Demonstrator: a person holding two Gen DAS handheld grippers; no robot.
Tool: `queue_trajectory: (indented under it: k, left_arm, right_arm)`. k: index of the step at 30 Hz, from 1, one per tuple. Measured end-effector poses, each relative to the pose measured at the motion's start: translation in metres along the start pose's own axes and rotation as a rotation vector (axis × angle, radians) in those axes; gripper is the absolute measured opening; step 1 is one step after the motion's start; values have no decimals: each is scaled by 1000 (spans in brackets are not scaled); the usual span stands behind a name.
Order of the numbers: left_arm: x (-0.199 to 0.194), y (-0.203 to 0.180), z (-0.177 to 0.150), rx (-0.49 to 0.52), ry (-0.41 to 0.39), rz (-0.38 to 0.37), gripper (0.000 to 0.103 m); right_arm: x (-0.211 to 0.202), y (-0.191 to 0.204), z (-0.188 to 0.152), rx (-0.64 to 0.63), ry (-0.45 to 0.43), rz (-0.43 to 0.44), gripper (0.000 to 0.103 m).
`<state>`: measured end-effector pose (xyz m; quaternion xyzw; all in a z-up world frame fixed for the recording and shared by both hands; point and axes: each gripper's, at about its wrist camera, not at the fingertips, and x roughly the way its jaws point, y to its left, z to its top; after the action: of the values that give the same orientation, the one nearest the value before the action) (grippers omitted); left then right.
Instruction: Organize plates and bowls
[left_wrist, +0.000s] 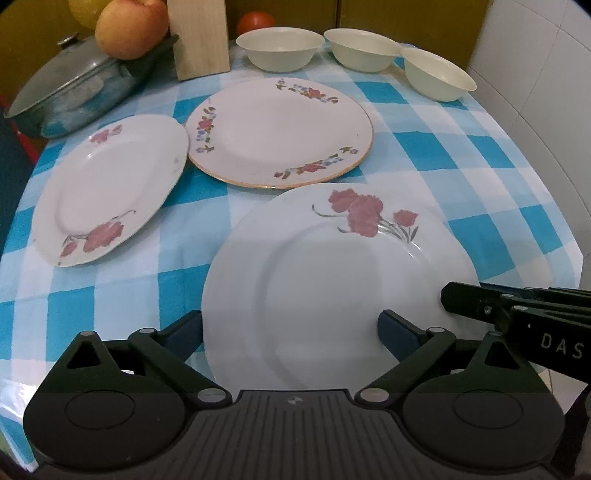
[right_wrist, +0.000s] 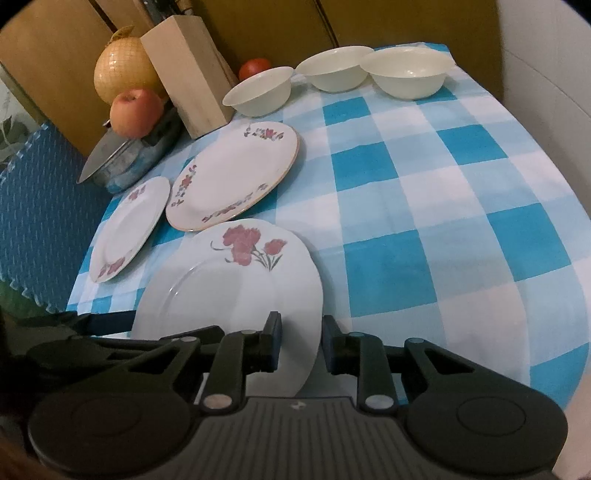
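A white plate with a pink carnation (left_wrist: 332, 288) (right_wrist: 221, 295) lies nearest on the blue-checked tablecloth (left_wrist: 461, 184). My right gripper (right_wrist: 301, 345) is shut on its right rim and enters the left wrist view from the right (left_wrist: 458, 301). My left gripper (left_wrist: 291, 328) is open at the plate's near edge, one finger by its left rim and the other over its surface. A second carnation plate (left_wrist: 107, 192) (right_wrist: 125, 229) lies at the left. A gold-rimmed floral plate (left_wrist: 280, 129) (right_wrist: 232, 173) lies behind. Three cream bowls (left_wrist: 280, 48) (left_wrist: 362, 50) (left_wrist: 439, 74) stand along the back.
A wooden knife block (left_wrist: 201, 37), a lidded pot (left_wrist: 66, 88) with an apple (left_wrist: 129, 27) on it, and a tomato (left_wrist: 255, 22) crowd the back left. A white tiled wall (left_wrist: 535, 92) bounds the right. A blue foam mat (right_wrist: 37, 206) hangs off the table's left side.
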<state>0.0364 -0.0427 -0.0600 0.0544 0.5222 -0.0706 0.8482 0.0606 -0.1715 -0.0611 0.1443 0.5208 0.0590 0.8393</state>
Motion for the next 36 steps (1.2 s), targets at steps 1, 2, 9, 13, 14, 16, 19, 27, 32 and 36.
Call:
queue_trajectory:
  k: [1, 2, 9, 13, 14, 16, 19, 27, 32, 36]
  left_arm:
    - [0, 0, 1, 0, -1, 0, 100]
    - [1, -1, 1, 0, -3, -3, 100]
    - [3, -18, 11, 39, -6, -44, 97]
    - [9, -30, 17, 77, -15, -32, 100]
    - [10, -30, 19, 79, -18, -36, 100]
    - [10, -27, 22, 75, -23, -57, 97]
    - [9, -12, 26, 24, -28, -58, 98]
    - [10, 33, 59, -161, -31, -20, 100]
    - [24, 41, 81, -220, -9, 3, 100]
    - [40, 47, 87, -275, 35, -44, 102]
  right_arm:
    - [-2, 1, 0, -10, -11, -15, 23]
    - [-4, 2, 1, -24, -25, -33, 23]
    - [-2, -16, 17, 7, -15, -86, 24]
    - [1, -23, 25, 45, -16, -97, 25]
    - [1, -25, 27, 51, -20, -102, 25]
    - [-3, -25, 31, 41, -54, -125, 25]
    - [-8, -20, 43, -4, -98, -156, 25]
    - [27, 13, 110, -148, -137, -128, 31]
    - [73, 15, 135, -146, -110, -110, 34]
    - [93, 9, 139, -115, -71, -86, 34]
